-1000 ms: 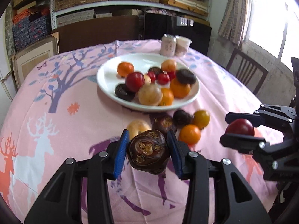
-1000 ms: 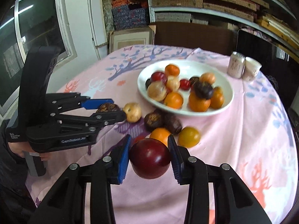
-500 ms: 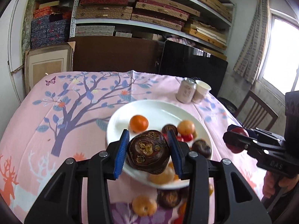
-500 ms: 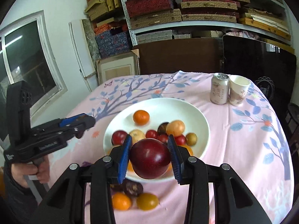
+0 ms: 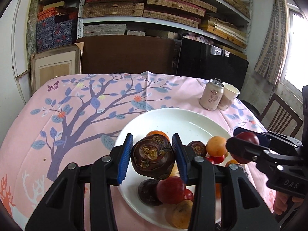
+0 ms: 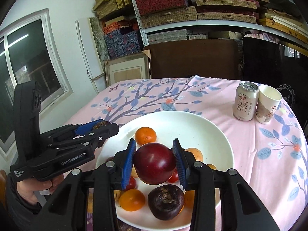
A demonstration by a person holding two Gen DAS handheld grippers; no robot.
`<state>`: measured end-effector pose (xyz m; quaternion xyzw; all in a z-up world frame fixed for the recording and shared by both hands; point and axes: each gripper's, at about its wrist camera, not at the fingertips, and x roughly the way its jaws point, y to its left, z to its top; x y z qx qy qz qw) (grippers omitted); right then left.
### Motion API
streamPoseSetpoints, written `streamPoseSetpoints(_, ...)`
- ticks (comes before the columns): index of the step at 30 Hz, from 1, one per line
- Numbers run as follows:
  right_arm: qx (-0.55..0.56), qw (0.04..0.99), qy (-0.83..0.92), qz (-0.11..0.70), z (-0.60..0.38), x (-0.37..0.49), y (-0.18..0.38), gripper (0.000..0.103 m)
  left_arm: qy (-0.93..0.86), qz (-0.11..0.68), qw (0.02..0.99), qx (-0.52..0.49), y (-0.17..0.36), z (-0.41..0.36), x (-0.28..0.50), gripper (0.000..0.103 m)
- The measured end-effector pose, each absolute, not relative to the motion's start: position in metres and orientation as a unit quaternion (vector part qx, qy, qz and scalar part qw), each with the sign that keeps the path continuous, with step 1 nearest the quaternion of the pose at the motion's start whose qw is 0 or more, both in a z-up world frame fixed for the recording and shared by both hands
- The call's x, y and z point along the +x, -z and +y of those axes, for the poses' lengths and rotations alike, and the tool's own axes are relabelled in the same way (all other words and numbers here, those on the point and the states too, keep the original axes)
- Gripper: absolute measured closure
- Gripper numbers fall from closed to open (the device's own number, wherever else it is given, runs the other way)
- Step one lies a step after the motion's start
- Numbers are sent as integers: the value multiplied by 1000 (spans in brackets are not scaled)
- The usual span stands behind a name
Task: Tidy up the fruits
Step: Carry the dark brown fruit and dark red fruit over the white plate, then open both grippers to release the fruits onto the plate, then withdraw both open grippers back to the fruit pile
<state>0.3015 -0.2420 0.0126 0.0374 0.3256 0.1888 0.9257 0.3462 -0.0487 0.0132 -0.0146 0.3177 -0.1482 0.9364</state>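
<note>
The shelves [image 5: 146,9] along the back wall are packed with woven and patterned boxes. In front of them, the round tabletop [image 5: 86,119] is covered with a pink cloth printed with a blue-leafed tree and deer. On the cloth sits a wide white plate [image 6: 192,127], its far half bare and its near half loaded with fruit.

The left gripper [image 5: 153,158] hangs over the near left part of the plate, its blue-padded jaws clamped on a dark brown mangosteen [image 5: 153,157] held clear of the fruit below. The right gripper [image 6: 155,163] hangs over the plate beside it, jaws clamped on a smooth dark red plum [image 6: 155,163], also lifted above the pile. Each gripper shows at the edge of the other's view, and a hand [image 6: 32,188] wraps the left gripper's handle.

At the far right of the tabletop, well apart from the plate, a pale drink can [image 6: 245,101] stands upright, touching a paper cup [image 6: 268,104].

On the plate, an orange mandarin [image 6: 145,134] lies alone toward the middle. Nearer, another mangosteen [image 6: 166,202], a second mandarin [image 6: 132,200] and small red fruits [image 6: 131,182] crowd together.
</note>
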Motion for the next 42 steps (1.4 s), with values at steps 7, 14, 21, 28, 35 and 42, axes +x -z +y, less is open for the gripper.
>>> streamPoseSetpoints(7, 22, 925, -181, 333, -237, 306, -7, 64, 152, 322, 935, 10, -5, -61, 348, 62)
streamPoseSetpoints(14, 20, 924, -177, 339, -236, 309, -3, 63, 145, 327, 934, 10, 0, -60, 351, 62)
streamPoseSetpoints(21, -1, 945, -155, 286, -246, 294, -22, 8, 116, 299, 947, 17, -17, -56, 343, 5)
streamPoseSetpoints(28, 31, 940, -174, 293, -257, 276, -39, 7, 126, 293, 948, 8, -36, -52, 326, 5)
streamPoseSetpoints(35, 20, 941, -158, 299, -263, 239, -41, 7, 131, 300, 945, 22, -37, -39, 289, 5)
streamPoseSetpoints(42, -11, 928, -158, 336, -248, 190, -12, 6, 126, 324, 935, 66, -9, -28, 255, 5)
